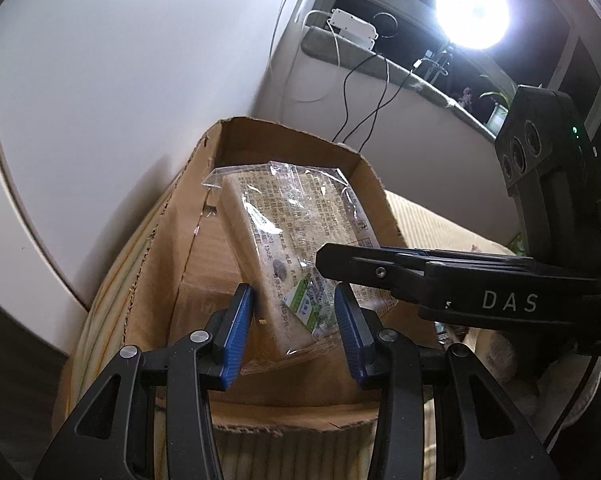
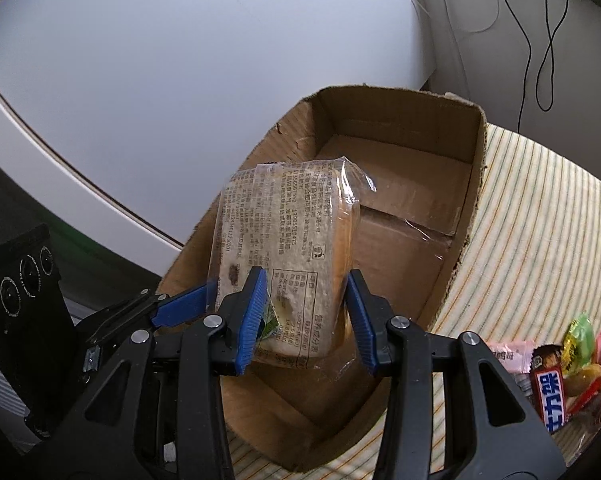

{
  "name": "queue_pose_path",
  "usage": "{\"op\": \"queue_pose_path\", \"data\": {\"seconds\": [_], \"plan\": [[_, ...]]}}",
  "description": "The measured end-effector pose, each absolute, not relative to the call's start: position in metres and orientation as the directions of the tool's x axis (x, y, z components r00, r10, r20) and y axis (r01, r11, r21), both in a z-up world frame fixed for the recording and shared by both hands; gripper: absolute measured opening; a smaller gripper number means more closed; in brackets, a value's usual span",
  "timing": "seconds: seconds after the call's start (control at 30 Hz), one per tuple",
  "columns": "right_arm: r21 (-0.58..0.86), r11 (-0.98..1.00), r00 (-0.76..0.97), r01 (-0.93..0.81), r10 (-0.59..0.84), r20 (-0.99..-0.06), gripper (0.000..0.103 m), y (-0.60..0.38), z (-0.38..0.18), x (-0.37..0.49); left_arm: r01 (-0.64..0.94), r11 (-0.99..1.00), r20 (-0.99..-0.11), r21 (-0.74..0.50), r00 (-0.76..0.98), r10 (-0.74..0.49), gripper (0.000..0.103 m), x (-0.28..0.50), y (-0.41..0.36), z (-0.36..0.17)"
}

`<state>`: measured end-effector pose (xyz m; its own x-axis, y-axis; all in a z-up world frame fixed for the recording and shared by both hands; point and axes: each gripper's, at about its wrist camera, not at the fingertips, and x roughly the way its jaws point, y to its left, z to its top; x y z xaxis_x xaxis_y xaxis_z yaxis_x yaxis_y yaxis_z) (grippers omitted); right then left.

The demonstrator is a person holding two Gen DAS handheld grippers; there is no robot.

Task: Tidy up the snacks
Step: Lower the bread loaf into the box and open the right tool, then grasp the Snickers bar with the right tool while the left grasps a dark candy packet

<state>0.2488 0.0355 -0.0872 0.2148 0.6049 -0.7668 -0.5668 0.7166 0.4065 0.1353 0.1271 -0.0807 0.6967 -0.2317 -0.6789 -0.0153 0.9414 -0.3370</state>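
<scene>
A clear-wrapped bread packet [image 1: 284,252] with printed text stands tilted inside an open cardboard box [image 1: 168,236]; it also shows in the right wrist view [image 2: 284,248], over the box [image 2: 416,184]. My left gripper [image 1: 296,320] straddles the packet's lower end with both blue pads close to it, and its tip shows at the left of the right wrist view [image 2: 188,300]. My right gripper [image 2: 306,312] also straddles the packet's lower end with a little room at each pad. It reaches in from the right in the left wrist view [image 1: 340,260].
The box sits on a striped cloth [image 2: 540,220]. Several wrapped candies and a chocolate bar [image 2: 548,384] lie at the right. A white curved panel [image 2: 140,80] rises behind the box. Cables [image 1: 364,104] hang at the back, under a bright lamp [image 1: 472,8].
</scene>
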Motion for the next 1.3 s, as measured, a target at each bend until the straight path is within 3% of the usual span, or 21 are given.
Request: {"op": "queue_pose_path", "data": {"seconds": [0.43, 0.6, 0.97, 1.3], "plan": [[0.364, 0.736, 0.255, -0.571, 0.58, -0.773, 0.047, 0.026, -0.086, 0.249, -0.033, 0.971, -0.686, -0.239, 0.713, -0.144, 0.039, 0.134, 0.121, -0.078], [0.338, 0.739, 0.279, -0.582, 0.573, -0.771, 0.055, 0.018, -0.079, 0.242, -0.041, 0.98, -0.682, -0.197, 0.724, -0.107, 0.039, 0.127, 0.116, -0.074], [0.254, 0.764, 0.368, -0.593, 0.538, -0.758, 0.079, -0.01, -0.059, 0.222, -0.04, 0.988, -0.658, -0.146, 0.75, -0.067, 0.051, 0.107, 0.101, -0.06], [0.168, 0.8, 0.481, -0.576, 0.498, -0.722, 0.079, -0.057, -0.037, 0.2, -0.021, 0.993, -0.63, -0.117, 0.774, -0.059, 0.055, 0.093, 0.08, -0.045]]}}
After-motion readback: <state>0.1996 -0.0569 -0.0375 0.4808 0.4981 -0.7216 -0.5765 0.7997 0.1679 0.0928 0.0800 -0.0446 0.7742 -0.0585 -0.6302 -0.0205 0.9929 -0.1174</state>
